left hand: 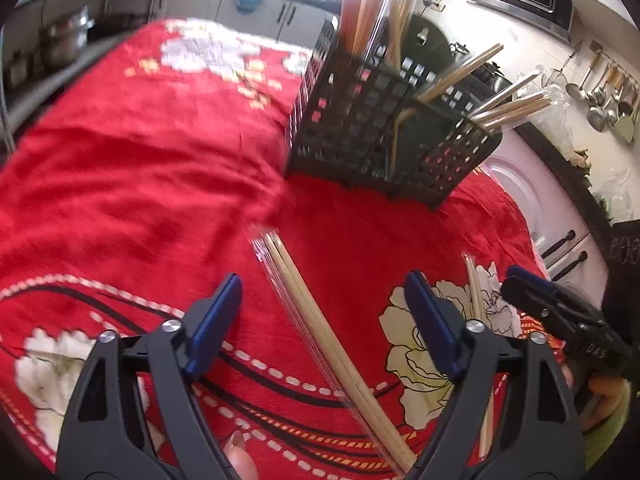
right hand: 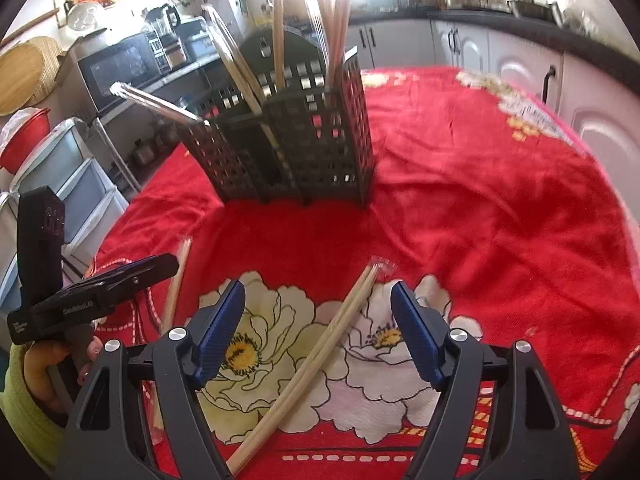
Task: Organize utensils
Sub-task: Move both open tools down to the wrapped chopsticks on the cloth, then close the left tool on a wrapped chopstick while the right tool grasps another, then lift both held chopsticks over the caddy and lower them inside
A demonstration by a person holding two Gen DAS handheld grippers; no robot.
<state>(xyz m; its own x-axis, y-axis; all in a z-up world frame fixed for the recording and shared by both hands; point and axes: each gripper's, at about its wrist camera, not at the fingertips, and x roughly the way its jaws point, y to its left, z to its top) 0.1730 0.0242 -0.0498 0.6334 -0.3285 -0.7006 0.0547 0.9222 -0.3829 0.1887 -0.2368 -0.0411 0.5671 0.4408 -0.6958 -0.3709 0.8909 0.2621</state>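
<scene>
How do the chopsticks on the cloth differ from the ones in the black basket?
The chopsticks on the cloth lie flat; those in the basket stand upright or lean. The loose pair sits between the right gripper's open jaws; the basket ones are untouched. Both are pale wood, some in clear sleeves.

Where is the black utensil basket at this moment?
The black utensil basket stands on the red cloth, beyond both open grippers, already holding chopsticks; it appears upper centre in both wrist views.
</scene>
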